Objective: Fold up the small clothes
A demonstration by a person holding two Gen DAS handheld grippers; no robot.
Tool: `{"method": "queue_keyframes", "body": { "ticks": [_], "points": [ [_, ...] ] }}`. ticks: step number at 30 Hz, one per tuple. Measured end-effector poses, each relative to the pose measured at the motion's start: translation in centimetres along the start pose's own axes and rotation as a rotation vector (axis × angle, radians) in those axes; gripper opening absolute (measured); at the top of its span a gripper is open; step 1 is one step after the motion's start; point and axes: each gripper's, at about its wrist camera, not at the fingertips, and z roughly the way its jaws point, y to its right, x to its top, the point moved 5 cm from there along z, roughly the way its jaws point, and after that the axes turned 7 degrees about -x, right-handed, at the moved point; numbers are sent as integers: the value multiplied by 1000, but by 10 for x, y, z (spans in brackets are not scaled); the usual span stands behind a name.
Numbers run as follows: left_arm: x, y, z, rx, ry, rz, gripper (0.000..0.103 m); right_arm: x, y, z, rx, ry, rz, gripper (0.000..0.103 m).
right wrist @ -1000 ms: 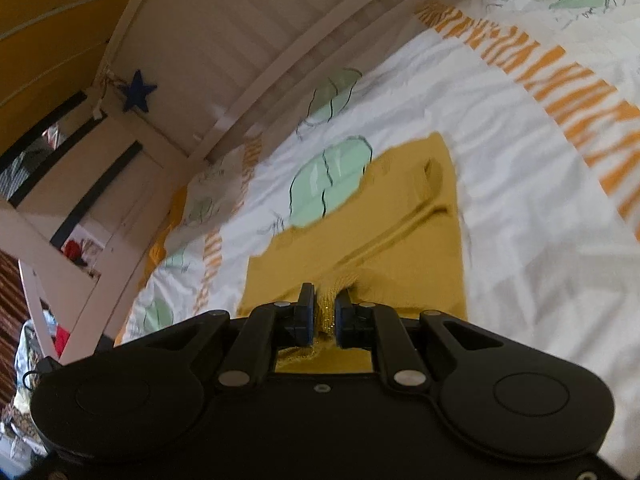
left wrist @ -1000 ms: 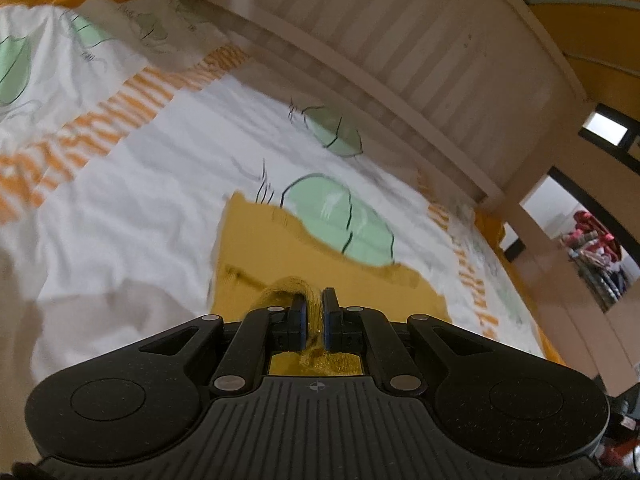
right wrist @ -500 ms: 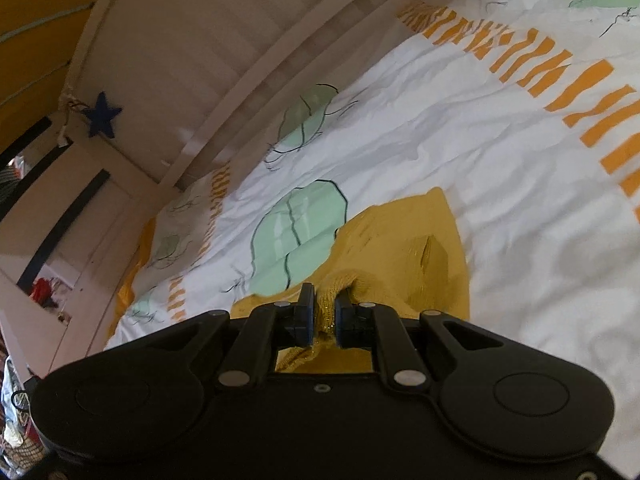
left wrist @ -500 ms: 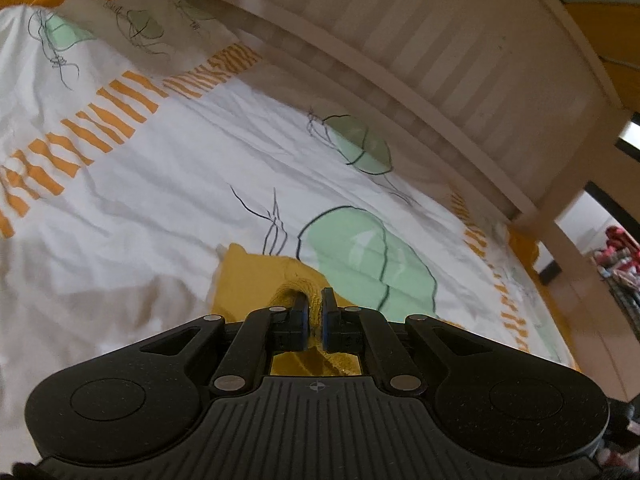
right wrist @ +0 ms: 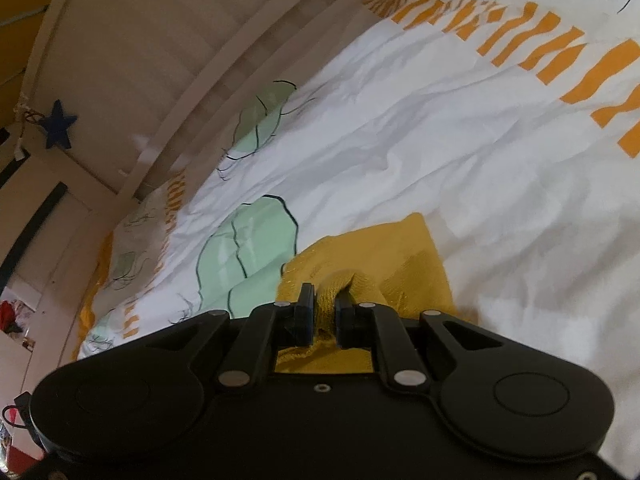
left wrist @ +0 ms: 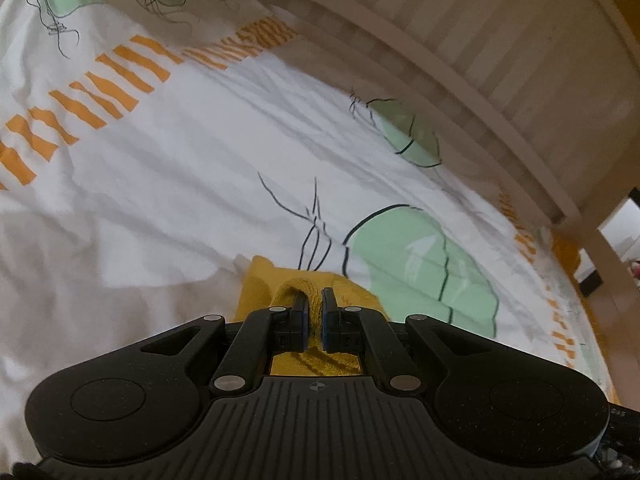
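Left wrist view: the left gripper fills the bottom of the frame, its jaws clenched on a bunched edge of a mustard-yellow knit garment. The pinch likely keeps 1 edge under control so it can be carried across for a fold. The garment shows only as a small patch at lower center, resting on the bed's white duvet, printed with green leaves and orange dashes.

Right wrist view: the right gripper at lower center also grasps a gathered ridge of the garment. The knit looks soft, ribbed and rumpled, lying right of a green leaf. A slatted headboard fills the upper left.
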Motion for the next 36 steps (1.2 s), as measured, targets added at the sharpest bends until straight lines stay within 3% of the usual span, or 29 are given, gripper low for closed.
{"method": "queue_keyframes", "body": {
  "ticks": [12, 14, 15, 16, 24, 28, 36],
  "points": [
    [5, -17, 22, -2, -24, -71, 10, 3, 6, 15, -21, 1, 24, 24],
    [9, -21, 22, 4, -8, -81, 39, 5, 7, 15, -29, 12, 32, 47],
    [11, -22, 21, 13, 11, -77, 42, 8, 7, 13, -39, 32, 36, 65],
    [13, -23, 19, 17, 27, -72, 43, 11, 8, 11, -45, 52, 39, 72],
    [23, -9, -1, 46, 54, -8, 52, 27, 5, -9, -78, 136, -10, 72],
    [3, 14, -9, 73, -24, 125, 62, 16, -10, -16, -109, 131, -125, 72],
    [-56, 38, -18, 108, -168, 320, 63, -31, -26, -20, -219, 68, -335, 72]
  ]
}}
